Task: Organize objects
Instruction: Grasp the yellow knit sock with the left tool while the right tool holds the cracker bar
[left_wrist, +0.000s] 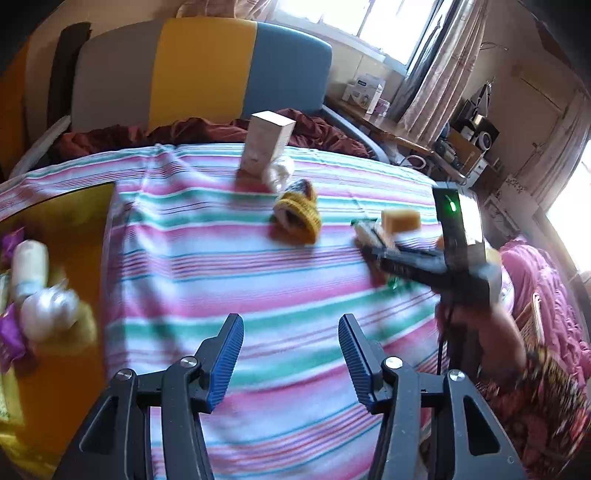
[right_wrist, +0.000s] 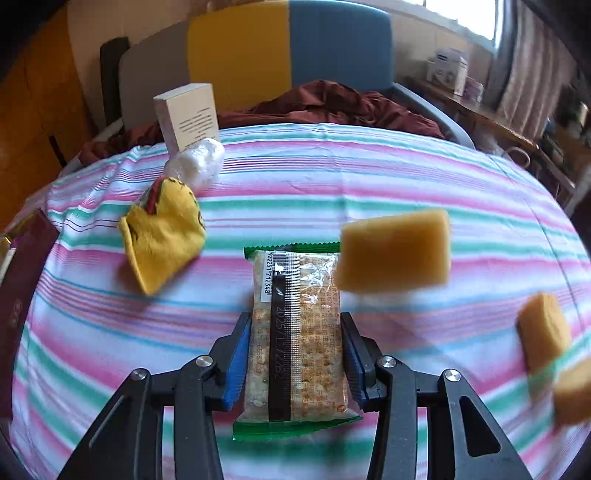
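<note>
The cracker packet (right_wrist: 295, 332) sits clamped in the right gripper (right_wrist: 295, 321) above the striped sheet (right_wrist: 369, 177); the left gripper (left_wrist: 291, 325) gapes, holding nothing.

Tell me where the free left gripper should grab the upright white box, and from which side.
Grip the white box across its narrow upper body, coming in level from the front. It stands tall, and a plastic-wrapped roll leans at its base, so low is crowded. The left gripper is open.

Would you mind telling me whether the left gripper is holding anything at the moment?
No, the left gripper is open with only the striped sheet showing between its fingers.
</note>
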